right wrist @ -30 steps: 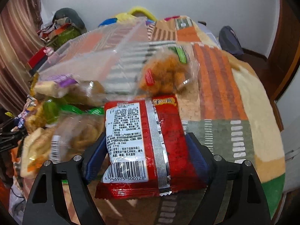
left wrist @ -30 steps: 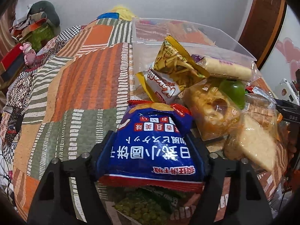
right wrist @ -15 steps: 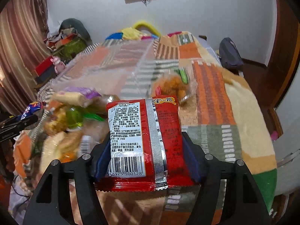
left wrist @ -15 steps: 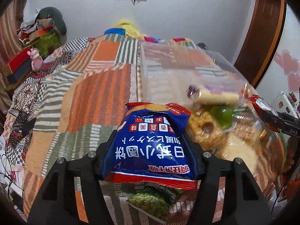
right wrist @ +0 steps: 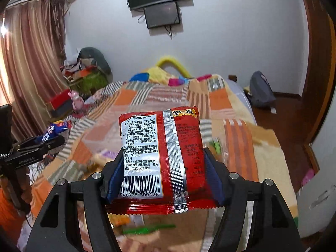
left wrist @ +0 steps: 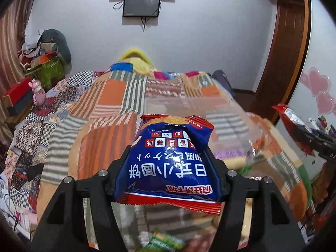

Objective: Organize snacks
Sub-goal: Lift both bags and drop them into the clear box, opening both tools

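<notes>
Each matte black plastic hand-held gripper (left wrist: 168, 168) (right wrist: 162, 172) has silver round screws; the right one's fingers (right wrist: 114, 180) carry blue pads.

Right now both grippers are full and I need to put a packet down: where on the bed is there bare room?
The patchwork blanket lies bare left of the blue snack bag, out toward the pink toy. In the right wrist view, the orange-and-cream stretch right of the red snack packet is also free. It is crowded below both grippers, where blurred wrappers lie.
</notes>
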A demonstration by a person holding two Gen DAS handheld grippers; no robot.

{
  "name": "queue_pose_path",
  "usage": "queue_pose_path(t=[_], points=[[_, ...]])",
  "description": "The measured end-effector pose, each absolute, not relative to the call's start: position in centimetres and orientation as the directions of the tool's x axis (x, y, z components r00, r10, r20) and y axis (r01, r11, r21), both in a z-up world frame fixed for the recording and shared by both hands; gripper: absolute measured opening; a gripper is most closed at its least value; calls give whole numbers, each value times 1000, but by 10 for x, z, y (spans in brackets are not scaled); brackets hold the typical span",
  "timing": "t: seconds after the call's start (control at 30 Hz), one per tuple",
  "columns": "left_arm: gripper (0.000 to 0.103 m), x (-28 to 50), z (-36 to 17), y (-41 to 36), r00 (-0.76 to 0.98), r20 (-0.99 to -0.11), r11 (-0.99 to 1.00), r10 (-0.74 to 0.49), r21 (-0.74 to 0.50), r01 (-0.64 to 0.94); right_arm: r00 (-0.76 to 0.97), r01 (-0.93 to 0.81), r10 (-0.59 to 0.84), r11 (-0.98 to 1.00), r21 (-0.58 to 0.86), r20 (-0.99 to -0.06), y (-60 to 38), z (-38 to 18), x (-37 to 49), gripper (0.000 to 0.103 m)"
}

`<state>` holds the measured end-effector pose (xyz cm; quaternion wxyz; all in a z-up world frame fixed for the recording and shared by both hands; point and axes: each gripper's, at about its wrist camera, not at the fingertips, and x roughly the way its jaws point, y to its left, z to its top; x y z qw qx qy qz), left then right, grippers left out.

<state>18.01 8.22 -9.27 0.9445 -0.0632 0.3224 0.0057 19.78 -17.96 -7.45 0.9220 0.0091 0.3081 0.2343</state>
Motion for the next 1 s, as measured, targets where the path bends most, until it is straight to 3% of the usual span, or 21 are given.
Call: queue_pose_path(t=[0.37, 1.0], points=[[63, 244, -86, 78, 789, -614, 992, -36, -116, -45, 718, -427, 434, 892, 149, -544, -143, -71, 237, 65], [64, 333, -152, 72, 654, -754, 991, -64, -128, -51, 609, -428, 366, 899, 98, -704, -101, -120, 298, 65]])
